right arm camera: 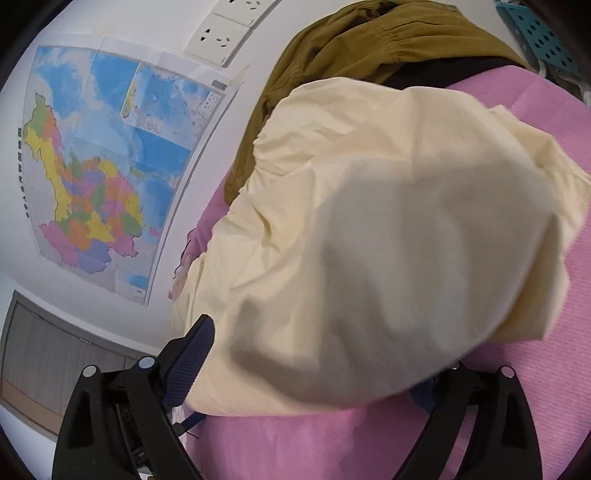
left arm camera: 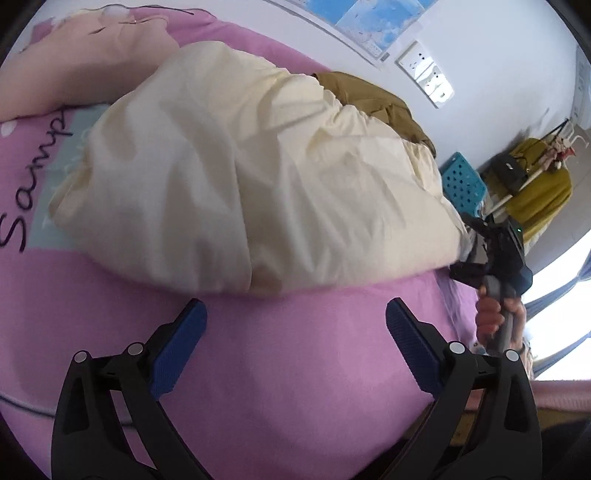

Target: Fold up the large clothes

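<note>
A large cream garment (left arm camera: 240,177) lies bunched and partly folded on a pink bedsheet (left arm camera: 280,350). My left gripper (left arm camera: 295,321) is open and empty, just short of the garment's near edge. My right gripper shows in the left wrist view (left arm camera: 480,251) at the garment's right end, held by a hand. In the right wrist view the cream garment (right arm camera: 388,229) drapes between the right gripper's (right arm camera: 314,354) wide-apart fingers and hides the right fingertip. The left pad (right arm camera: 188,362) touches the cloth's edge.
An olive-brown garment (right arm camera: 369,44) lies behind the cream one, against the wall. A wall map (right arm camera: 110,158) and sockets (right arm camera: 225,33) are on the wall. A blue perforated stool (left arm camera: 461,181) and a yellow-covered chair (left arm camera: 535,188) stand beyond the bed.
</note>
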Demonstrator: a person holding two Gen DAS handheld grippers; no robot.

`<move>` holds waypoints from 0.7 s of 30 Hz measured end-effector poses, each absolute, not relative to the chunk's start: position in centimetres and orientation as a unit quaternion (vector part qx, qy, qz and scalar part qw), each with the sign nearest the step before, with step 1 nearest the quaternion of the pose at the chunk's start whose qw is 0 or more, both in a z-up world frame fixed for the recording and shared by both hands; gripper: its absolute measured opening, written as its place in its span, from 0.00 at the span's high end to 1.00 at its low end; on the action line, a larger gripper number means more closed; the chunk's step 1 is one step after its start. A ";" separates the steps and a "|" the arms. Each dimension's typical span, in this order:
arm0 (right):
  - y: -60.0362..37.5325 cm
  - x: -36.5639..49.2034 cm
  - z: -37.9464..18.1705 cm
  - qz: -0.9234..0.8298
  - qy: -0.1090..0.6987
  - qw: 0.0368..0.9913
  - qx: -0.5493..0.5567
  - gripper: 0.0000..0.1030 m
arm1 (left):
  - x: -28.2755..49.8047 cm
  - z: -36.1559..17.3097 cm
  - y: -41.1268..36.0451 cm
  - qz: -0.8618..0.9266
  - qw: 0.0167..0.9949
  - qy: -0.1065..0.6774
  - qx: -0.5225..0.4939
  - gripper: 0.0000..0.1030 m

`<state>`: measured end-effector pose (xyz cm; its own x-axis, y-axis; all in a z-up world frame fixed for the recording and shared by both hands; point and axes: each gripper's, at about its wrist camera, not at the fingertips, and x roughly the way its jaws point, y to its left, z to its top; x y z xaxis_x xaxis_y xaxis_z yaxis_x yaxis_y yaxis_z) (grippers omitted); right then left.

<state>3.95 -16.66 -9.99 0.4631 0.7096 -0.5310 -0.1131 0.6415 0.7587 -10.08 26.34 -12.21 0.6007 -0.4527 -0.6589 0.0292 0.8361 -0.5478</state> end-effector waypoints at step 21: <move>-16.0 5.3 -9.6 0.222 0.412 0.816 0.339 0.06 | -6.0 -11.5 26.7 -0.067 0.858 0.415 -0.295 0.05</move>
<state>5.25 -15.98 -9.56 0.5619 0.6418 -0.5219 -0.0830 0.6715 0.7364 -6.02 26.71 -11.53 0.6461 -0.3600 -0.6730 -0.1305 0.8167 -0.5621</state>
